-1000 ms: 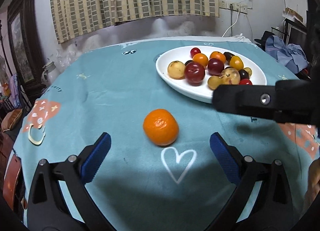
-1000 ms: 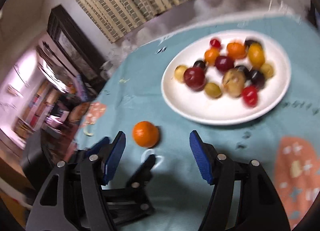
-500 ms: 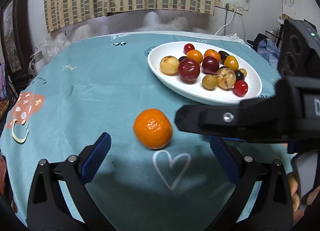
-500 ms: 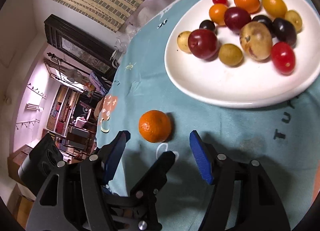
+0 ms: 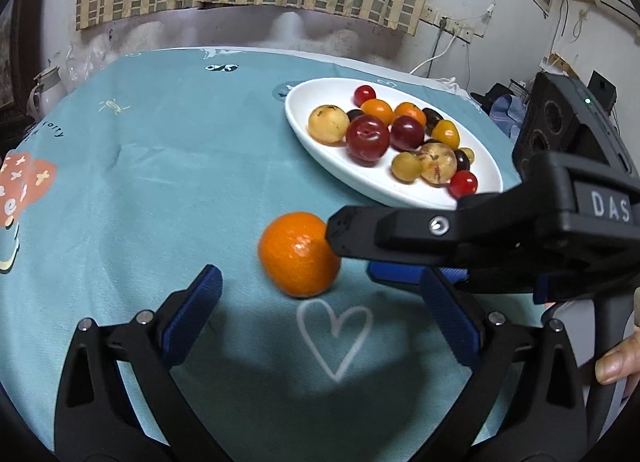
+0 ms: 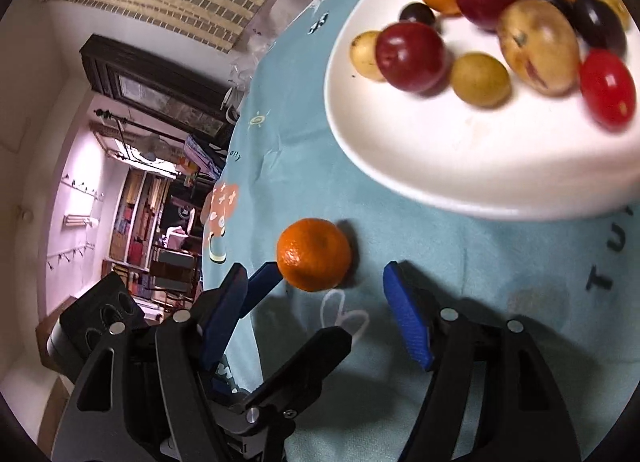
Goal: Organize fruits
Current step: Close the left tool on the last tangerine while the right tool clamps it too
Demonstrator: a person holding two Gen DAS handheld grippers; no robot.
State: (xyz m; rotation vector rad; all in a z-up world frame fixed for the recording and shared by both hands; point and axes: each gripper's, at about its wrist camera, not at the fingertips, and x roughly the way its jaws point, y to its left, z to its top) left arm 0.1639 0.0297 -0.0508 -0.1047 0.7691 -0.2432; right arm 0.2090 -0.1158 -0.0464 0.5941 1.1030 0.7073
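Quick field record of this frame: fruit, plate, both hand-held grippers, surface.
loose fruit: mandarin on the teal tablecloth, off the plate
plate: white plate holding mixed small fruits
left hand-held gripper: open, nothing between its pads, mandarin just ahead
right hand-held gripper: jaws opening, nothing gripped, mandarin just ahead of its tips
contact: neither pair of pads presses the mandarin

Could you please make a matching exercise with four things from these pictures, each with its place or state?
Things:
1. round orange mandarin
2. small red cherry tomato
3. white heart drawing
4. left gripper

Places or states:
A. printed on the teal tablecloth
B. open, holding nothing
C. on the white oval plate
D. on the cloth, off the plate

Pairs: 1-D, 2-C, 3-A, 4-B
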